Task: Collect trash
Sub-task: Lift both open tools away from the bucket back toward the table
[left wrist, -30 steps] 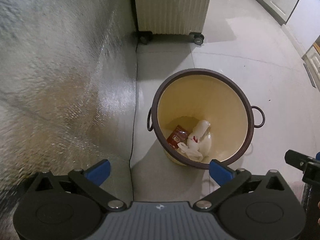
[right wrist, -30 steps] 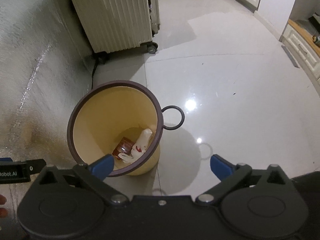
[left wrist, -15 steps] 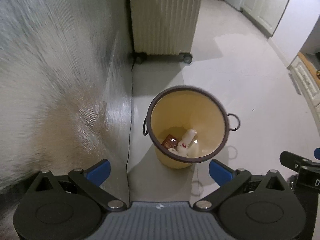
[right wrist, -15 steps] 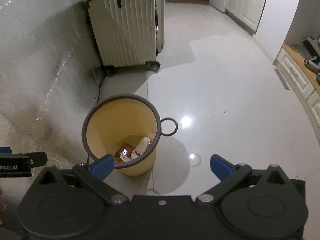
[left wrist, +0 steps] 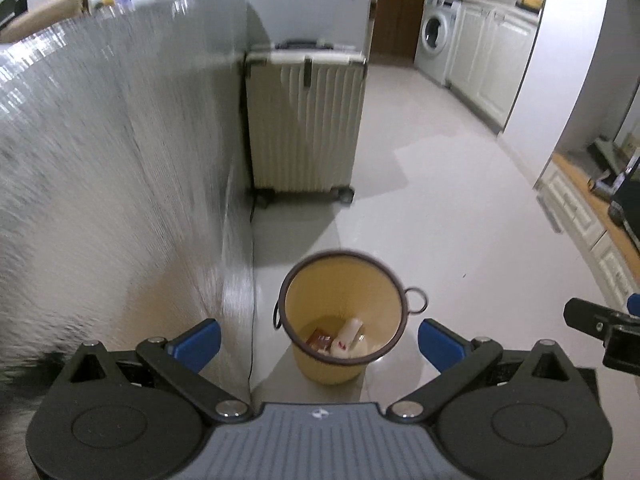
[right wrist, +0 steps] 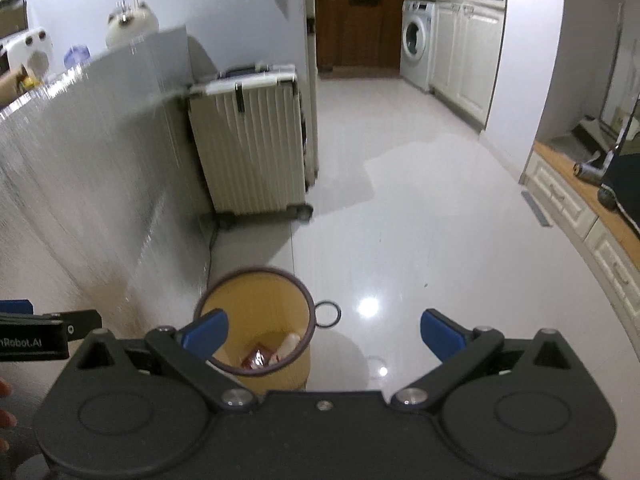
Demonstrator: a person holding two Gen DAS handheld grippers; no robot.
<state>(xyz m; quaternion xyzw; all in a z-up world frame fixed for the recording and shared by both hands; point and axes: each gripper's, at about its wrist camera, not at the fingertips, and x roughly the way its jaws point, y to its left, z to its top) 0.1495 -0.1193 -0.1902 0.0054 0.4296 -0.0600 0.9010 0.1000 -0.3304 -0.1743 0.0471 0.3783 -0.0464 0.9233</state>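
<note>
Step in hand: both grippers hang high above the floor with nothing in them, so the drop into the bin looks done; this reads as the pause between one piece of trash and the next.
Left gripper (left wrist: 319,339): jaws spread wide, empty; the bin shows between the blue fingertips.
Right gripper (right wrist: 324,332): jaws spread wide, empty; its left fingertip overlaps the bin's rim in its own view.
Bin (left wrist: 298,308): yellow pail with a dark rim and ring handles, upright on the pale tiled floor (left wrist: 460,216), close beside a shiny silver panel (left wrist: 112,184).
In the bin: a red-brown packet (left wrist: 319,339) and a white crumpled piece (left wrist: 347,338) lie together at the bottom; most of the bin is unfilled.
Nearby: a ribbed cream suitcase (left wrist: 304,128) stands beyond the bin, well apart from it.
Next move: no loose trash shows on the floor in either view, so the grippers would need to turn elsewhere to find more.
</note>
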